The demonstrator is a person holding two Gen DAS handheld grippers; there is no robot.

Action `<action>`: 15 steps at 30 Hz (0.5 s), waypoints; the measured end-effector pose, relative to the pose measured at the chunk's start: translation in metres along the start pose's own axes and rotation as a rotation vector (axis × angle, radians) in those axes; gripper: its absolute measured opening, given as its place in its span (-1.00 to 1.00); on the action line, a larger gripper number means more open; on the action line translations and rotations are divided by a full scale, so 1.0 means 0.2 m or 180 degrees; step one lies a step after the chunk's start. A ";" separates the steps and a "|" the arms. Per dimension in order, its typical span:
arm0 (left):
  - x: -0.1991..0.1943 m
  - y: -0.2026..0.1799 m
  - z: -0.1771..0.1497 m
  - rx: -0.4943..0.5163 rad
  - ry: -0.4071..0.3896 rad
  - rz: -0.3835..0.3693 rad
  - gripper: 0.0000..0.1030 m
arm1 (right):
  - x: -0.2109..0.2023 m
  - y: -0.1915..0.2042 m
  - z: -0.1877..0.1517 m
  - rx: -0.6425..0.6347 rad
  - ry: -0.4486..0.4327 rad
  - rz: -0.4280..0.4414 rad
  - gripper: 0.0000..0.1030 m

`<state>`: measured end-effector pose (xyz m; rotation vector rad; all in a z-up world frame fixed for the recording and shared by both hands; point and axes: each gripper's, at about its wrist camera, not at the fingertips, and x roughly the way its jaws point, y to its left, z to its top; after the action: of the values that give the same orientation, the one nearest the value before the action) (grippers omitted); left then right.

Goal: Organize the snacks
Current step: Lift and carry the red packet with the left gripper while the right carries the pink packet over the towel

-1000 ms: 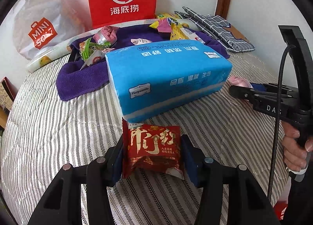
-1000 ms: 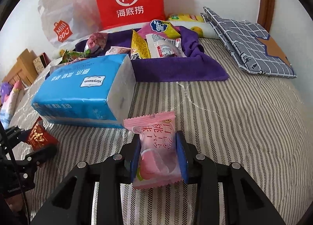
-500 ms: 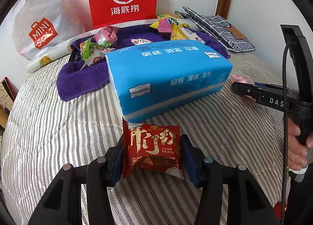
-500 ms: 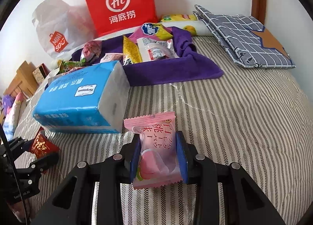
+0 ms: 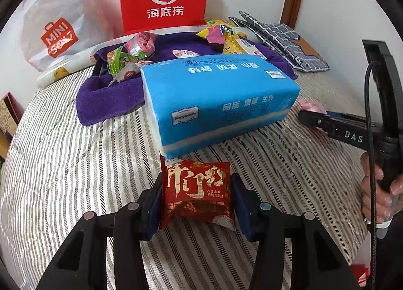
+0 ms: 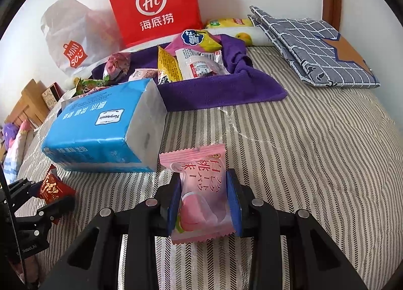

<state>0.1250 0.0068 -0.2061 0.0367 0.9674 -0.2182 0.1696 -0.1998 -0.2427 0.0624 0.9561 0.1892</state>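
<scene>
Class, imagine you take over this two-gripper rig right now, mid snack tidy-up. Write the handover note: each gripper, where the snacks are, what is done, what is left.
Left gripper: jaws closing on the red snack packet.
Right gripper: shut on the pink peach packet.
Both hang low over the striped bed cover, in front of the blue tissue pack.
Done: other snacks, such as the yellow packet, already lie on the purple towel.
Left: probably carry both held packets to the towel and release them.

Black tool [image 5: 196,204], blue pads [image 5: 154,210], silver screws
</scene>
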 end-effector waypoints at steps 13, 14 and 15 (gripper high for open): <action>-0.24 0.05 -0.04 -0.0291 -0.0147 -0.0146 -0.12 | -0.27 0.03 -0.04 0.0131 -0.0168 0.0128 -0.35; -0.26 0.05 -0.04 -0.0299 -0.0173 -0.0145 -0.12 | -0.31 0.04 -0.03 0.0124 -0.0206 0.0116 -0.35; -0.29 0.05 -0.03 -0.0301 -0.0202 -0.0134 -0.12 | -0.35 0.06 -0.02 0.0113 -0.0255 0.0099 -0.35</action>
<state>0.0907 0.0268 -0.1623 -0.0769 0.9147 -0.2109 0.1252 -0.2021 -0.1866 0.1168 0.8790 0.1970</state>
